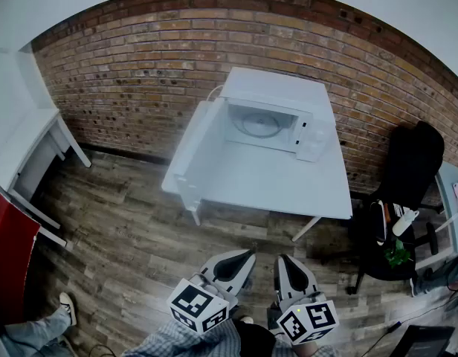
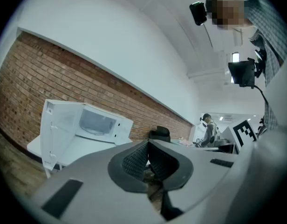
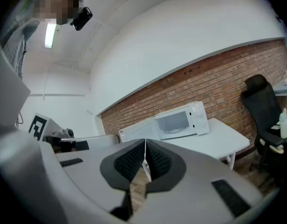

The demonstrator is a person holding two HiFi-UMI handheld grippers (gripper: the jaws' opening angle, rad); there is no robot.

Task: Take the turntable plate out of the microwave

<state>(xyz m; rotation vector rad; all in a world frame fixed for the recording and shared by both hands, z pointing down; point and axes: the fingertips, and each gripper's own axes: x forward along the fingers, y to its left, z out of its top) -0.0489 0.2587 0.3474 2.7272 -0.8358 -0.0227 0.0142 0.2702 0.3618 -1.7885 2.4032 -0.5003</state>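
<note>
Right gripper: fingers pressed together, nothing between them.
Brick wall: red-brown, running across the background under a white upper wall.
Tabletop: white, standing against the Brick wall.
Microwave: white, at the back of the Tabletop, well apart from the Right gripper.
Door: swung open to the left.
Turntable plate: faintly seen low in the open cavity.
Chair: black, to the right of the Tabletop.
Bottle: white, at the right edge, just beside the Chair.
Floor: wood planks.
</note>
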